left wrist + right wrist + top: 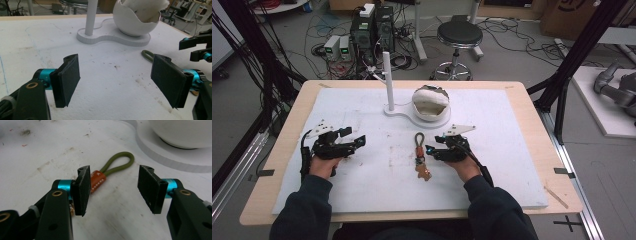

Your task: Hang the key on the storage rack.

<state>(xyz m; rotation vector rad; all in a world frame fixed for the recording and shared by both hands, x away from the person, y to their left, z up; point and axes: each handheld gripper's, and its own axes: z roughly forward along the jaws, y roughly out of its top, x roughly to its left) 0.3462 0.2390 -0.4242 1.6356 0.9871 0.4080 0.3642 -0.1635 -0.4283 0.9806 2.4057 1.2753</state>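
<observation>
A keychain lies on the white foam board: an olive cord loop, an orange leather tab and a small brown charm. My right gripper hovers just right of it, and its jaws stand open. The tab sits partly behind one pad and the loop lies beyond the gap. No pad touches the keychain. My left gripper rests at the board's left with its jaws wide open and bare board between them. The left gripper view also catches the loop and the right gripper.
A white stand at the board's back middle carries an upright post and a cracked-egg bowl with white stuffing inside. Its flat base lies just beyond the loop. A stool, power units and cables fill the floor behind the table.
</observation>
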